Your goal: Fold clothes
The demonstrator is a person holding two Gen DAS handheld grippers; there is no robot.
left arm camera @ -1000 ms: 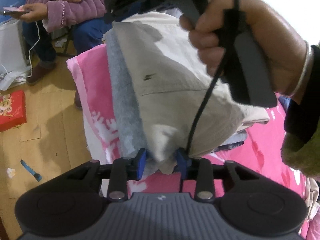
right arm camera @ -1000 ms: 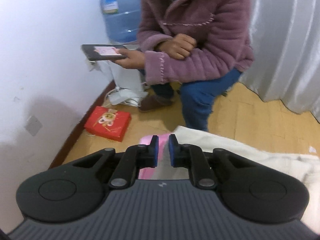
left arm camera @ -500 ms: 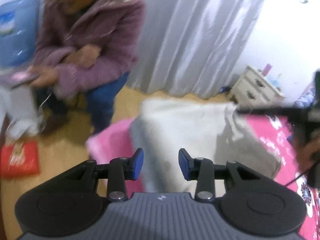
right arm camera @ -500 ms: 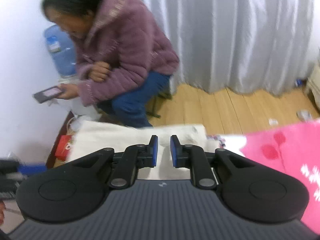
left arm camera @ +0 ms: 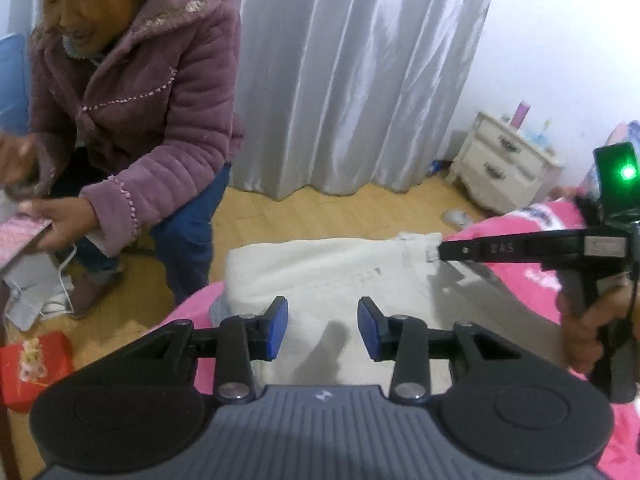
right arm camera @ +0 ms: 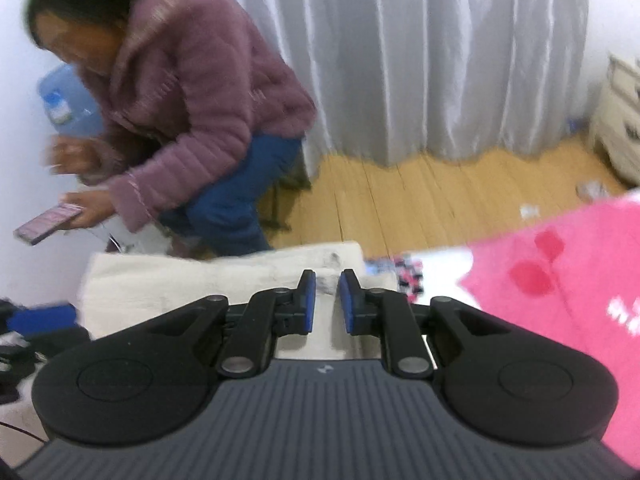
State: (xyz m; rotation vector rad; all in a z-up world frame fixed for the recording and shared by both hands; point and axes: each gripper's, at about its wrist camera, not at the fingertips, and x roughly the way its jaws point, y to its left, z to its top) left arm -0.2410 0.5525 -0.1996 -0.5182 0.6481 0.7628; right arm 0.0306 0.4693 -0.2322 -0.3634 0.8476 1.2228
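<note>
The cream cloth (left arm camera: pixel 340 276) lay folded on the pink bed (left arm camera: pixel 516 276), both the left claw (left arm camera: pixel 322 328) and right claw (right arm camera: pixel 327 303) were held spread and empty, so corners should be pinched gently.

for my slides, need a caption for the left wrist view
Open left gripper hovers over folded cream garment on pink bedspread; right gripper touches its far corner.

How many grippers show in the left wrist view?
2. The left gripper fills the bottom centre, jaws open over the cream garment; the right gripper reaches in from the right edge, its tip at the garment's far corner.
</note>
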